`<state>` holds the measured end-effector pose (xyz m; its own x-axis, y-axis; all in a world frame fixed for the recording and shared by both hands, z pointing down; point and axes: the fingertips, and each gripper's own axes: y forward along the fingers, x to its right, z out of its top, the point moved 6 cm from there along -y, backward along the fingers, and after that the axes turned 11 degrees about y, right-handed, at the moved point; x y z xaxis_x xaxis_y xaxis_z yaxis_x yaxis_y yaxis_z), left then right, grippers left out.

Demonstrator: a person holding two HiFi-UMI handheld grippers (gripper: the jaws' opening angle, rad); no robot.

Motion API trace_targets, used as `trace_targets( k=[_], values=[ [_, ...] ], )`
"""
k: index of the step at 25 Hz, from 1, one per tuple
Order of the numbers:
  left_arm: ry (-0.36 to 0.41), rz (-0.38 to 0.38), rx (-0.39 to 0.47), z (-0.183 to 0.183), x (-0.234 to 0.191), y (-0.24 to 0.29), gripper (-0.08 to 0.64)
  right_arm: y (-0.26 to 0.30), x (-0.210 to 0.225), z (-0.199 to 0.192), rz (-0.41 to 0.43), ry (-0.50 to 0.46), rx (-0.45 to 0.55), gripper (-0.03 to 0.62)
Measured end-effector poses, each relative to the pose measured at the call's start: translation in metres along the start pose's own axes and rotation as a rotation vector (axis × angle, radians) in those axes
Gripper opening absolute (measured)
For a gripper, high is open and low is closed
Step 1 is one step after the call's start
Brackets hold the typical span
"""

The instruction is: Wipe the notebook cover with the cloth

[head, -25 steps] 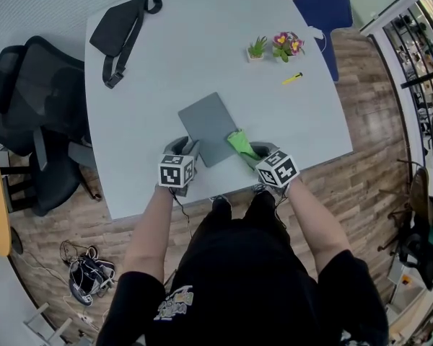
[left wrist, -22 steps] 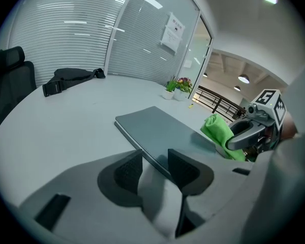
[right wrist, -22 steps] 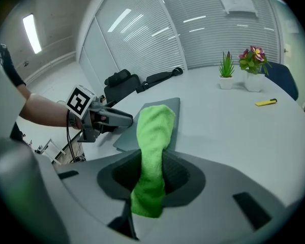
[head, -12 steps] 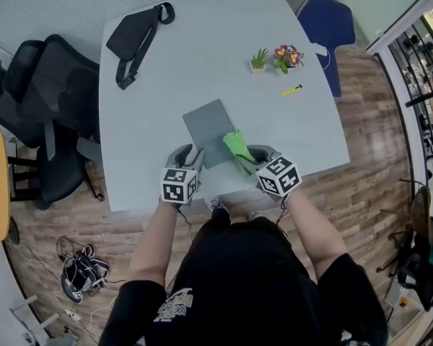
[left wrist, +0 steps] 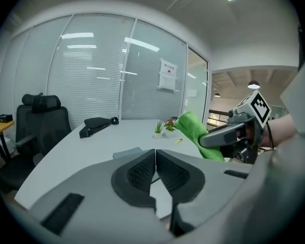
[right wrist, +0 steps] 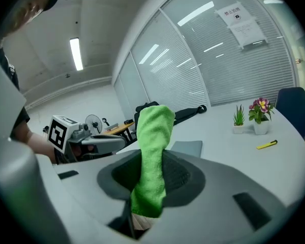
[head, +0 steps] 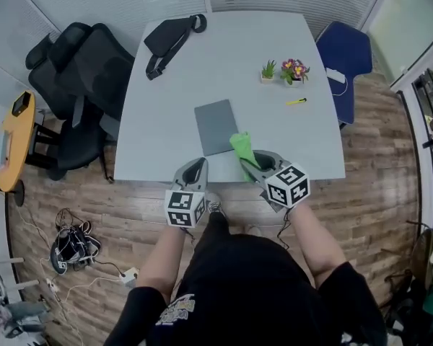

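Grey table: closed grey notebook lies flat on it, toward the near edge, nothing resting on its cover.

Left gripper: at the table's near edge, short of the notebook; jaws closing to full contact, pads pressed together, nothing between.

Right gripper: near the notebook's near right corner, pinching the green cloth. The cloth stands up out of the jaws, apart from the cover.
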<state>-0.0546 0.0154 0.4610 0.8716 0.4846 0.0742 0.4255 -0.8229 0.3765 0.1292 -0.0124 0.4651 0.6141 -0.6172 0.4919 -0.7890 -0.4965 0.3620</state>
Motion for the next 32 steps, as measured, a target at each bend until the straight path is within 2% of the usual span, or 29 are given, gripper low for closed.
trace_targets(
  k=[6, 13, 21, 27, 32],
  values=[
    [0.045, 0.078, 0.06, 0.017, 0.061, -0.068, 0.006, -0.047, -0.04, -0.009, 0.091, -0.048, 0.02, 0.111],
    [0.061, 0.105, 0.066, 0.01, 0.089, -0.119, 0.006, -0.071, -0.079, -0.028, 0.132, -0.099, 0.016, 0.11],
    [0.074, 0.04, 0.079, 0.005, 0.085, -0.146, 0.006, -0.073, -0.102, -0.048, 0.077, -0.065, 0.023, 0.11],
    [0.089, -0.021, 0.096, -0.009, 0.064, -0.175, 0.006, -0.06, -0.129, -0.071, 0.013, -0.013, 0.054, 0.11],
    [0.057, -0.065, 0.114, -0.026, 0.047, -0.196, 0.006, -0.053, -0.159, -0.087, -0.043, -0.004, 0.072, 0.11]
  ],
)
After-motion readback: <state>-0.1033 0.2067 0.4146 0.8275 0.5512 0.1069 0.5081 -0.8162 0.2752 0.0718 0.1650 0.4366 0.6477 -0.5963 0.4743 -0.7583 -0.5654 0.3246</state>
